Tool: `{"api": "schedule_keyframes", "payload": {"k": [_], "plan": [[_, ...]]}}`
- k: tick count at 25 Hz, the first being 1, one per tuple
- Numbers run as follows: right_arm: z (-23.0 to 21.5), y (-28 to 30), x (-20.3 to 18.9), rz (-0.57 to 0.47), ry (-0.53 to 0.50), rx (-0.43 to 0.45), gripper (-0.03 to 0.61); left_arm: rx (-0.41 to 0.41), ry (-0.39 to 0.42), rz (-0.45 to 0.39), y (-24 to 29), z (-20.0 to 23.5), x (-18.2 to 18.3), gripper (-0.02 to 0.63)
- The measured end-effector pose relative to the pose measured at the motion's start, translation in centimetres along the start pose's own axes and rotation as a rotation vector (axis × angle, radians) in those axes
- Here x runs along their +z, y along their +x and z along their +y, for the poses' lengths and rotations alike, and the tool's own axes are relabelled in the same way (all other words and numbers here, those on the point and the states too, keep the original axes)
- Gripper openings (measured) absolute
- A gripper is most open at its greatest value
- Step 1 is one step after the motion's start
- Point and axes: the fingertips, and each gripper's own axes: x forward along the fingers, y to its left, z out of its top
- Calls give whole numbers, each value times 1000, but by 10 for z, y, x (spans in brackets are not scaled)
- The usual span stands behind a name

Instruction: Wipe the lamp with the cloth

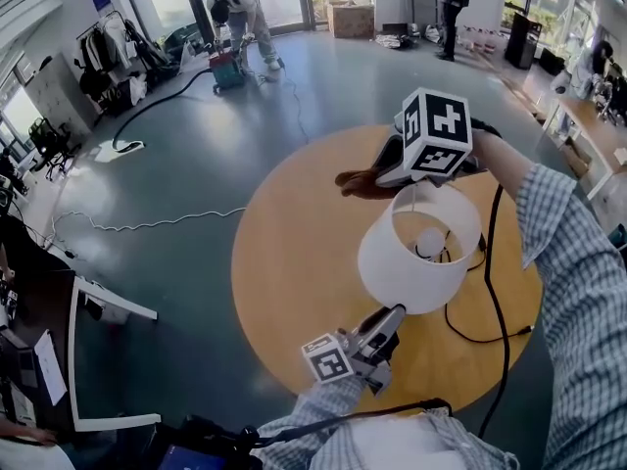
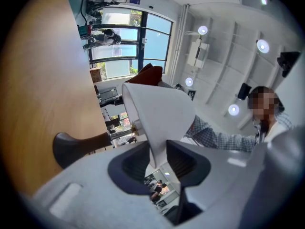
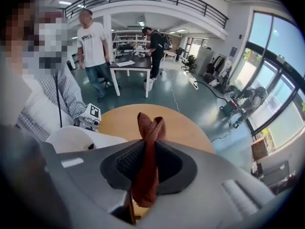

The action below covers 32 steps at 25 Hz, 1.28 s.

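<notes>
The left gripper (image 1: 390, 316) is clamped on the near rim of the lamp (image 1: 431, 241) shade (image 1: 387, 262), most likely to steady it over the table (image 1: 294, 272) with its open mouth tipped up, so it won't swing once it gets rubbed. The right gripper (image 1: 380, 177) is pinched shut on the bunched cloth (image 1: 358, 181), just past the lamp's far rim and a bit above it. A tuft pokes out beyond the jaws, probably so fabric rather than plastic meets the lamp, and no contact shows yet.
</notes>
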Motion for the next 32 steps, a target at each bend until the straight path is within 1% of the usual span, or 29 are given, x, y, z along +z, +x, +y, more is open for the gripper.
{"api": "schedule_keyframes", "payload": {"k": [4, 7, 9, 11, 13, 16, 18, 22, 24, 26, 28, 32], "plan": [[19, 9, 20, 75, -173, 2, 61, 3, -1, 4, -1, 2, 1, 109], [40, 11, 37, 96, -300, -20, 61, 6, -4, 10, -2, 3, 2, 110], [57, 10, 49, 101, -402, -44, 61, 5, -5, 13, -3, 4, 3, 110], [75, 6, 59, 101, -515, -71, 61, 1, -6, 14, -2, 3, 5, 110], [95, 2, 64, 97, -604, -104, 61, -4, -8, 14, 0, 3, 5, 110], [120, 1, 64, 91, -704, -177, 61, -4, -11, 16, 0, 4, 4, 110], [132, -2, 62, 72, -748, -236, 61, -6, -13, 17, 1, 4, 6, 110], [160, -12, 60, -17, -771, -374, 61, -15, -42, 17, -1, 8, 5, 110], [173, -14, 51, -26, -764, -447, 61, -16, -44, 23, -1, 8, 4, 110], [182, -16, 36, -10, -743, -506, 61, -18, -45, 28, -1, 9, 4, 109], [190, -18, 23, -2, -697, -551, 61, -14, -29, 39, 0, 9, 6, 109], [205, -27, 3, -35, -556, -612, 61, -10, -22, 45, 0, 6, 8, 109]]}}
